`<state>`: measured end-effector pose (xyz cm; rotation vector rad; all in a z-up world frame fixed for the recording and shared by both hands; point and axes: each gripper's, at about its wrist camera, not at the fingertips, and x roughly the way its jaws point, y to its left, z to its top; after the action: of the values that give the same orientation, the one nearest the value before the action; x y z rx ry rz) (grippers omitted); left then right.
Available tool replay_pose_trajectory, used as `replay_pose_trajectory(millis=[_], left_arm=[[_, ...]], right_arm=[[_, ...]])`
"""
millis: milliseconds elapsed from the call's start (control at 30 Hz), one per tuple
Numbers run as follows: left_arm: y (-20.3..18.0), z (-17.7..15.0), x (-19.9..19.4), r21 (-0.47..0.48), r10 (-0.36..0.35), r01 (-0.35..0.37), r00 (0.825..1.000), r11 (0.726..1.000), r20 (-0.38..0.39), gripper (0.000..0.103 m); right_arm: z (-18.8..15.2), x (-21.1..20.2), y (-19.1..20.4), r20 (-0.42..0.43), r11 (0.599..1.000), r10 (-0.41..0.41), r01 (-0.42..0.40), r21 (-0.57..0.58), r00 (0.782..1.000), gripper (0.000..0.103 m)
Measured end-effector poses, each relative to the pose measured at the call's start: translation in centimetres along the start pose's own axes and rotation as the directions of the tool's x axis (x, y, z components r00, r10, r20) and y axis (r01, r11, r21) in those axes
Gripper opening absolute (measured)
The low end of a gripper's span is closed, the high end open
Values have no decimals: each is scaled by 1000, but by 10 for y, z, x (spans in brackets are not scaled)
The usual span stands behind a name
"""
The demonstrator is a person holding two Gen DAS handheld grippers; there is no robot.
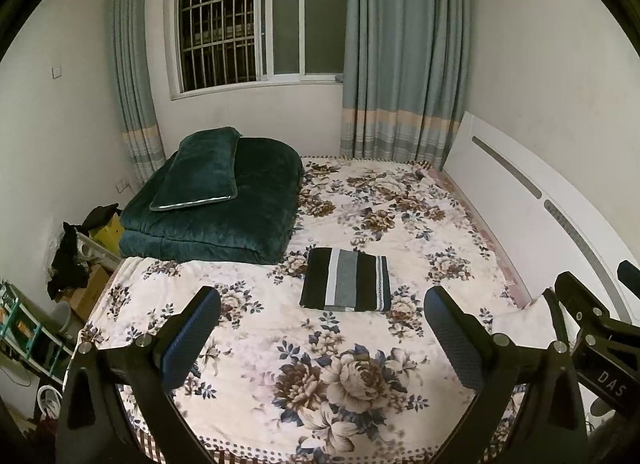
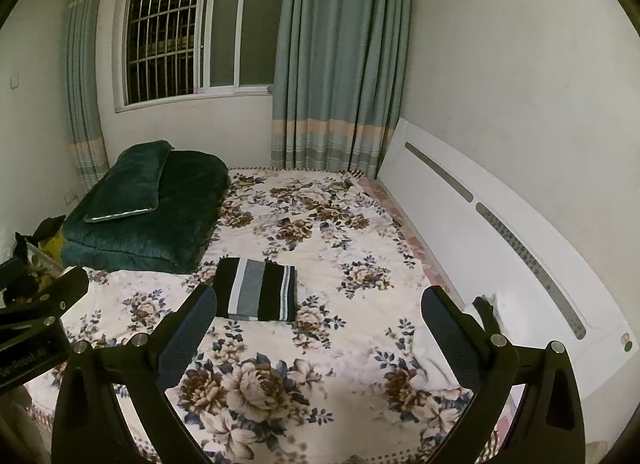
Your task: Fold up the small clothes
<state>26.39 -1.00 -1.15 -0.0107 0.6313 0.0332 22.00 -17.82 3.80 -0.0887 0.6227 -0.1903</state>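
From the left wrist view, the left gripper (image 1: 320,328) hangs above the near part of the bed (image 1: 400,232), its two fingers spread wide with nothing between them but the floral sheet. The folded garment (image 1: 346,279) — black, grey and white stripes, squared into a neat rectangle — lies flat on the sheet just beyond the fingertips, roughly midway across the bed and free of both grippers. Toward the bed's far left corner sits a folded dark green quilt (image 1: 224,220) with a matching pillow (image 1: 198,170) leaning on top. The white headboard (image 1: 532,216) runs along the bed's right edge, and a white cloth (image 1: 520,322) lies crumpled at the near right edge, beside part of the right gripper (image 1: 588,320) entering from the right.

From the right wrist view, the right gripper (image 2: 316,328) is likewise held apart, empty, over the near part of the bed (image 2: 360,224). The folded garment (image 2: 256,290) rests just past its left finger, not touching it. The quilt (image 2: 160,224) and pillow (image 2: 128,184) occupy the far left corner; the white cloth (image 2: 500,304) sits behind the right finger near the headboard (image 2: 500,232). The left gripper's body (image 2: 40,316) shows at the left edge — its jaws lie outside this view.
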Motion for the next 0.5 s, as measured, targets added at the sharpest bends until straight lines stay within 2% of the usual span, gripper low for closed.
replay_pose_trajectory(millis=[500], left_arm=[[0,2,-1,1,-2,2,1000,1000,-4,103]], right_arm=[[2,3,1,-8,1000,25,-25,-5,1000,103]])
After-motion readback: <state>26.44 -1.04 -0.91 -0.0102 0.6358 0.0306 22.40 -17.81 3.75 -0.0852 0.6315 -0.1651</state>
